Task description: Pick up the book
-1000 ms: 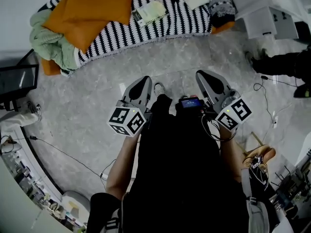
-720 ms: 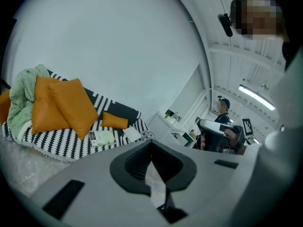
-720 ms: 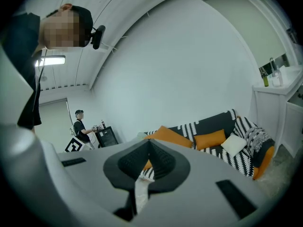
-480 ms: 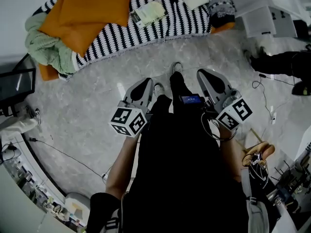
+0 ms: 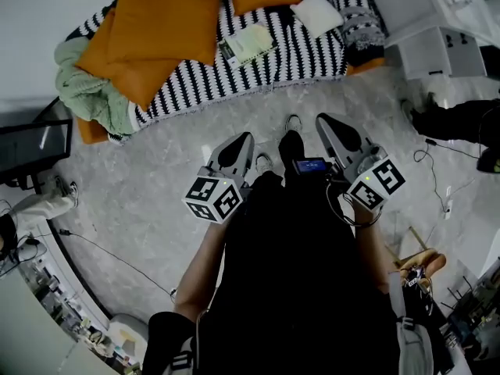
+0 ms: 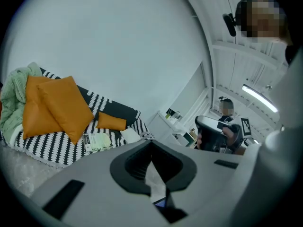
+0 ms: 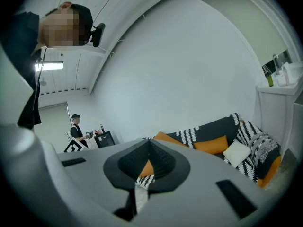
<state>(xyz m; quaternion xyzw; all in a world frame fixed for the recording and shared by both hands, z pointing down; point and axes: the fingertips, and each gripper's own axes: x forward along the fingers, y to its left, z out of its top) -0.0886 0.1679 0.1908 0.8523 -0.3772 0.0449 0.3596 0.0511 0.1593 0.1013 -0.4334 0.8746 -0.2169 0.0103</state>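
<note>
While the pale green paperback book (image 5: pixel 248 43) lies flat on the black-and-white striped sofa (image 5: pixel 297 45) beside orange cushions (image 5: pixel 160 26), grey marble floor (image 5: pixel 156 170) separates sofa from grippers. Only the left gripper view catches the book. Left gripper (image 5: pixel 242 139) and right gripper (image 5: pixel 323 120) point sofa-ward side by side — jaws together, empty.

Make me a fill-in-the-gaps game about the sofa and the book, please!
The book lies on a black-and-white ___ sofa cover.
The big cushion left of the book is ___.
The crumpled blanket at the sofa's left end is ___.
The small cushion right of the book is ___.
Missing words: striped, orange, green, white.
</note>
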